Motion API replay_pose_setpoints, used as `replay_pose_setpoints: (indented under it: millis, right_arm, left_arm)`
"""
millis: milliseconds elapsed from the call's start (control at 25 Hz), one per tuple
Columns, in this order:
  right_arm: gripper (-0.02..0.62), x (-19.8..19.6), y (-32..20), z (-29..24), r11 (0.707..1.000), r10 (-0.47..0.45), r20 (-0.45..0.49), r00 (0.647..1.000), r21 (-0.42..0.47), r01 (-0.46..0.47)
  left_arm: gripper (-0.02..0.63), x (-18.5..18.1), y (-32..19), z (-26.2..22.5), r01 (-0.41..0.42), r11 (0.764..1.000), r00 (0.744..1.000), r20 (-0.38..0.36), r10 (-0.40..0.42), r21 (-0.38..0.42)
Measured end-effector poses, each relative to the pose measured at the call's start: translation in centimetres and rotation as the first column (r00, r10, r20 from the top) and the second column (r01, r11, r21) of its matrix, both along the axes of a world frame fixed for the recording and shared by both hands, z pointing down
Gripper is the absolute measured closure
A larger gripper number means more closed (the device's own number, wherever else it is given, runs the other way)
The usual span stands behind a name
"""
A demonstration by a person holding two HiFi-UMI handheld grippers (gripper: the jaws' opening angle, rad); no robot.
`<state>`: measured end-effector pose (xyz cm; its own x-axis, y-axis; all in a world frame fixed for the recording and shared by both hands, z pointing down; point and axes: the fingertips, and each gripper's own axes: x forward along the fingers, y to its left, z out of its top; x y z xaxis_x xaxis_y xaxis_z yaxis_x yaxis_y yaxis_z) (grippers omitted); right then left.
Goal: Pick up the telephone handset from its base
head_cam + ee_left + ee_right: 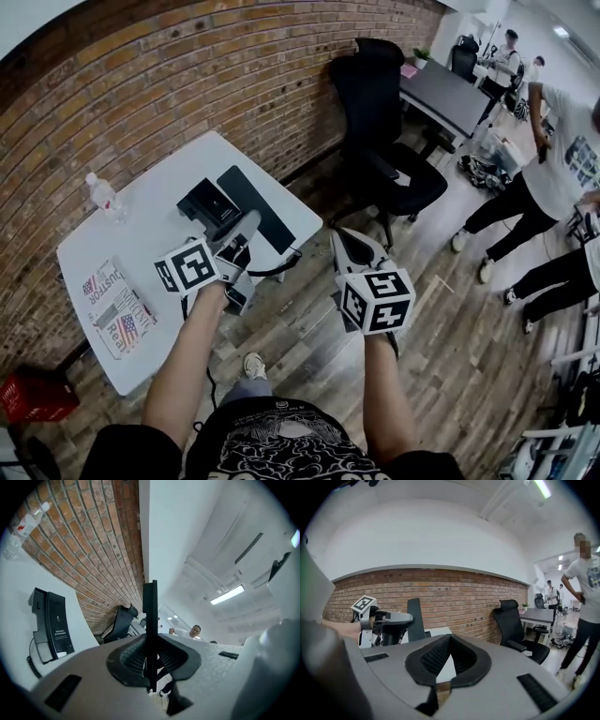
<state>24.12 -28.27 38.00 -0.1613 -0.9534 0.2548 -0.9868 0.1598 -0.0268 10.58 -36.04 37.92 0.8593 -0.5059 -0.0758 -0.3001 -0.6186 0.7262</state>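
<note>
Handset sits clamped in the left gripper, its thin black edge running straight between the 2 pads in the left gripper view; the grip falls partway along the slab, which I judge keeps it balanced and leaves the cord free to trail from its near end. It is held clear of the base, whose cradle shows bare on the surface; by that reading the lift itself is as good as done. The right gripper hovers off the surface's near edge, over the floor; its jaws are parted only a little and hold nothing. It seems kept aside simply to stay out of the way, since 1 gripper looks enough for so light a thing.

Surface here is a small white table set against a brick wall; besides the base it carries a clear water bottle near the wall and a printed paper towards its near left corner. A red basket stands on the wood-plank floor by the table's left end; a black office chair stands to the right, with a dark desk beyond it; several people stand further off on that side.
</note>
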Motion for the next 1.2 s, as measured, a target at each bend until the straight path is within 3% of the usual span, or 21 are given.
replay_pose_setpoints:
  millis: [640, 1200]
  right_arm:
    - [0.597, 0.9, 7.7, -1.1, 0.999, -0.001, -0.017, 1.0, 0.04, 0.002]
    - [0.597, 1.3, 8.8, -1.4, 0.999, 0.004, -0.027, 1.0, 0.045, -0.003]
  left_arm:
    - [0.534, 1.0, 9.1, -1.5, 0.022, 0.995, 0.998, 0.064, -0.028, 0.1]
    - [0.533, 1.5, 10.2, -0.7, 0.03, 0.993, 0.994, 0.101, -0.041, 0.11]
